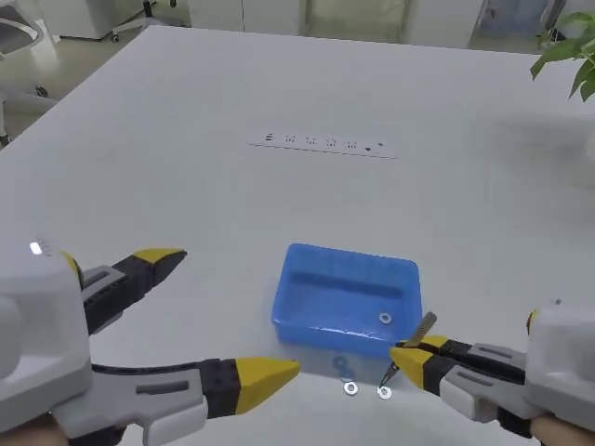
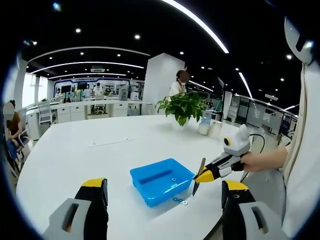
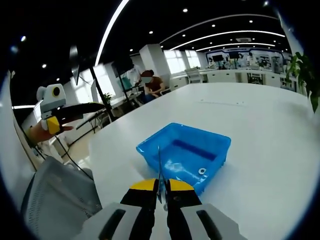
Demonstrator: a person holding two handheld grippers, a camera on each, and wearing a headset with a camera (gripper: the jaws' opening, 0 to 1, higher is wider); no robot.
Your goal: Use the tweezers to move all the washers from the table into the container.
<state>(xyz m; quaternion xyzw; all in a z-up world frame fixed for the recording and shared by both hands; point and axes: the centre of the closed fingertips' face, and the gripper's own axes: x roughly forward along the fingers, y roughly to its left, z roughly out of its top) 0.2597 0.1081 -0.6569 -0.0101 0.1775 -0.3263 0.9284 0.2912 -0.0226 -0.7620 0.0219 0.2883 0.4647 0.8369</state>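
Right gripper (image 1: 409, 358) fingers clamp the tweezers (image 1: 392, 370), tips by two washers (image 1: 350, 387) left near the worktop's (image 1: 279, 74) front edge, just outside the container (image 1: 349, 279) holding one washer (image 1: 385, 319); left gripper (image 1: 214, 314) fingers gape empty, so the job looks about a third done.

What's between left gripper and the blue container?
Just bare table between the left gripper and the blue container, per the head view.
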